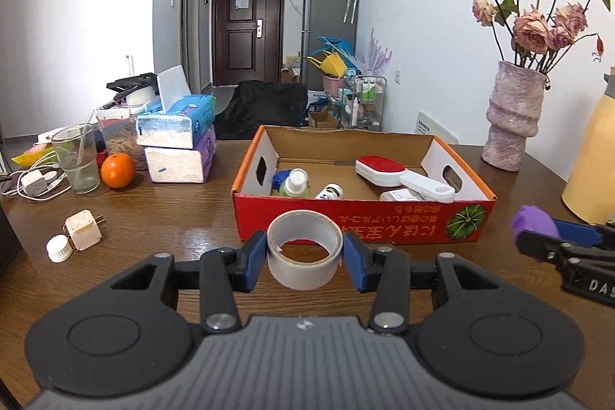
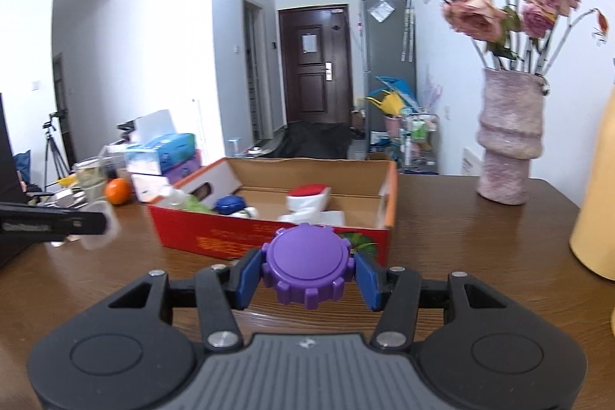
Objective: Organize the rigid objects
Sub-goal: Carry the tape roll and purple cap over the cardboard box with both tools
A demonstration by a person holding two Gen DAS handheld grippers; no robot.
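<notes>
My left gripper (image 1: pixel 304 256) is shut on a white roll of tape (image 1: pixel 303 248), held above the wooden table just in front of the red cardboard box (image 1: pixel 361 218). My right gripper (image 2: pixel 307 273) is shut on a purple ridged lid (image 2: pixel 307 269), near the box's front right corner. In the left wrist view the right gripper (image 1: pixel 538 233) with the purple lid (image 1: pixel 532 219) shows at the right edge. The box holds a red and white brush (image 1: pixel 380 170), small bottles (image 1: pixel 296 181) and a white packet (image 1: pixel 399 195).
A white plug adapter (image 1: pixel 82 229) and a white cap (image 1: pixel 59 248) lie at the table's left. An orange (image 1: pixel 117 170), a glass (image 1: pixel 77 158), tissue packs (image 1: pixel 180 141) and chargers stand behind. A pink vase of dried roses (image 1: pixel 513 118) and a yellow jug (image 1: pixel 594 171) stand at right.
</notes>
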